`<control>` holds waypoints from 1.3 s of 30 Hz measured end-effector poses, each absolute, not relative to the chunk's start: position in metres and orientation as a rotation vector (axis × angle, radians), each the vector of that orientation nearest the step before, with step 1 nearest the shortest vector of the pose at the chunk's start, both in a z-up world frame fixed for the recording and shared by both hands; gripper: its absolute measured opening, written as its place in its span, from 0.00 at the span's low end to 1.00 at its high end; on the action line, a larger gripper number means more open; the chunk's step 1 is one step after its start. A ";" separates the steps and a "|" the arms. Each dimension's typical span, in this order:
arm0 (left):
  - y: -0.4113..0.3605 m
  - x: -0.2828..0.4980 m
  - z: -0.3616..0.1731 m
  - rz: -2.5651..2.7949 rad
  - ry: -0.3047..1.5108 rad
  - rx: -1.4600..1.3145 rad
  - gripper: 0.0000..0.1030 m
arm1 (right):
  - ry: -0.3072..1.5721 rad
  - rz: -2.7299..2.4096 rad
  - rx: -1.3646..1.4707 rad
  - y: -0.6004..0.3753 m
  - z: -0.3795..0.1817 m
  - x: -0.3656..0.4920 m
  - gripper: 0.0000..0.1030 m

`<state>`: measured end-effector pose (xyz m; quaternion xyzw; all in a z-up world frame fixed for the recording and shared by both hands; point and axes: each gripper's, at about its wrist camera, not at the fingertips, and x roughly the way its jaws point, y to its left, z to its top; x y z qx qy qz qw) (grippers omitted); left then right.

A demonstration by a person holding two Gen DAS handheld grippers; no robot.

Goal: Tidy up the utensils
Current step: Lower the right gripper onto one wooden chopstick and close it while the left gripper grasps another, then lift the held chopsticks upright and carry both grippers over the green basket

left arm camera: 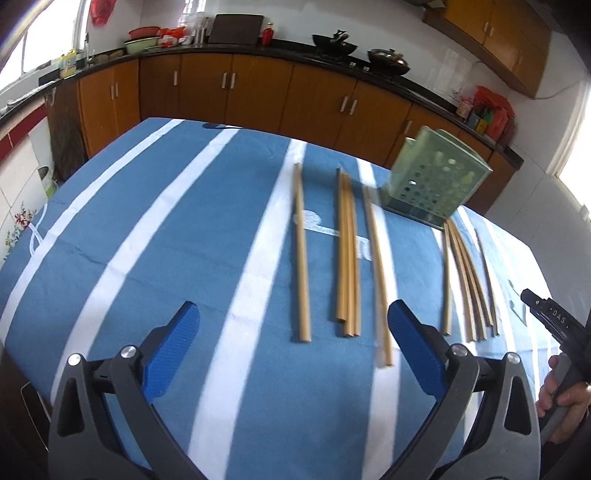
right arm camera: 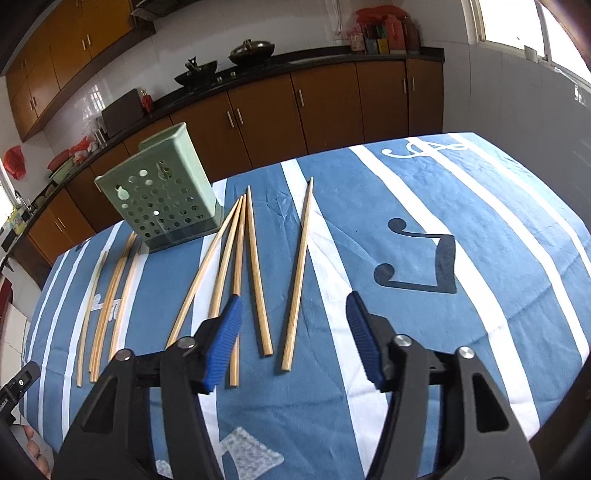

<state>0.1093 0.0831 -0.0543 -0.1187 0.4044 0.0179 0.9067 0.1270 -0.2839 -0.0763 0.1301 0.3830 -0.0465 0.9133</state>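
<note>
**Kitchen Backdrop Beyond the Table**

A blue striped tablecloth (right arm camera: 406,258) is covering the table. Behind it, brown cabinets (left arm camera: 258,99) are running under a black countertop (left arm camera: 229,50), where two dark woks (left arm camera: 334,44) are sitting beside a red bottle (left arm camera: 267,34).

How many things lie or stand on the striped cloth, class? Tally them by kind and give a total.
chopsticks: 10
holder: 1
total: 11
</note>
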 end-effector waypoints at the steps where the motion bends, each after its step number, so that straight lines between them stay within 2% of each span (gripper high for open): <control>1: 0.086 0.112 -0.054 0.042 0.835 -0.242 0.96 | 0.812 -0.096 0.266 -0.285 -0.082 0.136 0.45; 5: 0.094 0.126 -0.056 0.071 0.844 -0.215 0.96 | 0.906 -0.098 0.266 -0.283 -0.106 0.163 0.37; 7: 0.096 0.133 -0.059 0.070 0.856 -0.204 0.95 | 0.918 -0.111 0.243 -0.282 -0.114 0.166 0.30; 8: 0.097 0.136 -0.061 0.064 0.861 -0.200 0.89 | 0.908 -0.122 0.218 -0.280 -0.115 0.165 0.22; 9: 0.095 0.143 -0.063 0.057 0.875 -0.188 0.80 | 0.902 -0.129 0.196 -0.279 -0.115 0.162 0.19; 10: 0.093 0.148 -0.066 0.057 0.891 -0.173 0.75 | 0.905 -0.136 0.193 -0.280 -0.115 0.161 0.10; 11: 0.091 0.153 -0.068 0.050 0.902 -0.160 0.67 | 0.895 -0.135 0.208 -0.284 -0.115 0.159 0.08; 12: 0.088 0.159 -0.071 0.036 0.915 -0.148 0.60 | 0.891 -0.125 0.226 -0.288 -0.115 0.158 0.08; 18: 0.069 0.194 -0.089 -0.033 0.991 -0.097 0.35 | 0.880 -0.130 0.154 -0.279 -0.114 0.151 0.08; 20: 0.064 0.202 -0.096 -0.047 1.023 -0.095 0.19 | 0.878 -0.125 0.157 -0.279 -0.114 0.153 0.08; 22: 0.059 0.206 -0.101 -0.043 1.025 -0.077 0.10 | 0.879 -0.118 0.162 -0.282 -0.115 0.157 0.08; 32: 0.078 0.251 -0.106 -0.073 0.964 -0.056 0.08 | 0.873 -0.139 0.226 -0.309 -0.115 0.187 0.08; 39: 0.083 0.237 -0.110 -0.087 0.901 -0.087 0.09 | 0.843 -0.142 0.204 -0.305 -0.118 0.177 0.09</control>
